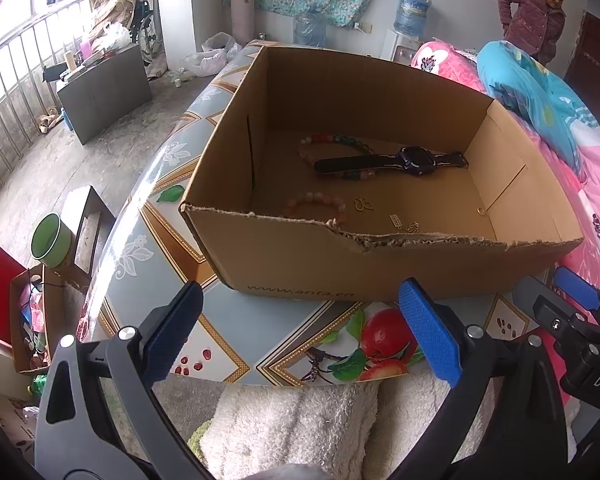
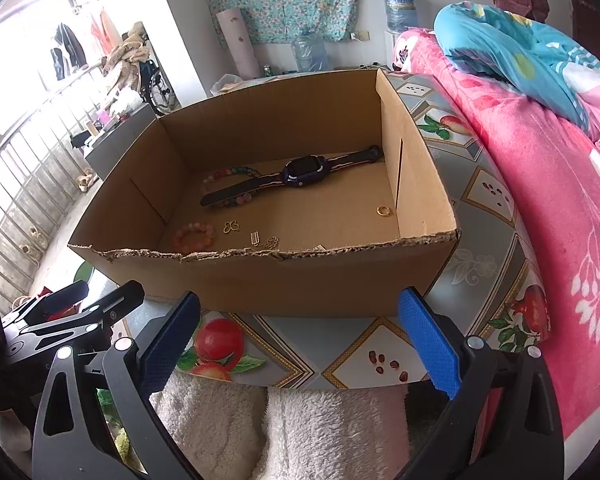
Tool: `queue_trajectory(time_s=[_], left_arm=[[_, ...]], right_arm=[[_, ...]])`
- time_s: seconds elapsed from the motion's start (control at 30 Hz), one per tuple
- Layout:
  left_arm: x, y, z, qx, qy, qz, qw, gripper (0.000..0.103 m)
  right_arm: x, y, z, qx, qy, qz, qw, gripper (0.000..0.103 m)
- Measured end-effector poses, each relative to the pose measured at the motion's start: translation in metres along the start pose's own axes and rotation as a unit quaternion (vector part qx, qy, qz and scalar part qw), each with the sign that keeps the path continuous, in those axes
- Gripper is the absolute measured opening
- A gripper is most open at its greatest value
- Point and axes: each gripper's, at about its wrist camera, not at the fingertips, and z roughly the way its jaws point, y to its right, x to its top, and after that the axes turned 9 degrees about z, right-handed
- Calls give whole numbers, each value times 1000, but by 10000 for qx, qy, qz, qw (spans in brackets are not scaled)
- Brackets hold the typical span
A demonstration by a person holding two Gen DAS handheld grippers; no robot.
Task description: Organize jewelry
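An open cardboard box (image 1: 380,268) (image 2: 260,280) stands on the patterned table. Inside lie a dark smartwatch (image 1: 410,160) (image 2: 300,172), a multicoloured bead bracelet (image 1: 332,140) (image 2: 224,174) under its strap, a pink bead bracelet (image 1: 316,204) (image 2: 194,236), a gold butterfly charm (image 1: 362,204) (image 2: 231,227), small gold pieces (image 1: 404,224) (image 2: 264,240) and a gold ring (image 1: 481,211) (image 2: 384,211). My left gripper (image 1: 300,320) is open and empty in front of the box. My right gripper (image 2: 300,328) is open and empty, also before the box; it shows at the right edge of the left wrist view (image 1: 572,308).
The table (image 1: 148,184) (image 2: 480,200) has a fruit-pattern cover. A pink blanket (image 2: 540,184) and blue quilt (image 1: 540,96) lie on the bed to the right. White fluffy fabric (image 2: 300,432) is below the grippers. A green cup (image 1: 50,242) and clutter sit left. A person (image 1: 534,16) stands at the back.
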Motion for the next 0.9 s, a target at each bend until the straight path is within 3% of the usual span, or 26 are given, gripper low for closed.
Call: queue_trajectory(time_s=[0.9], left_arm=[[2, 2, -1, -25, 13, -1, 10000, 95]], right_arm=[[-1, 3, 1, -3, 8, 40, 10000, 97]])
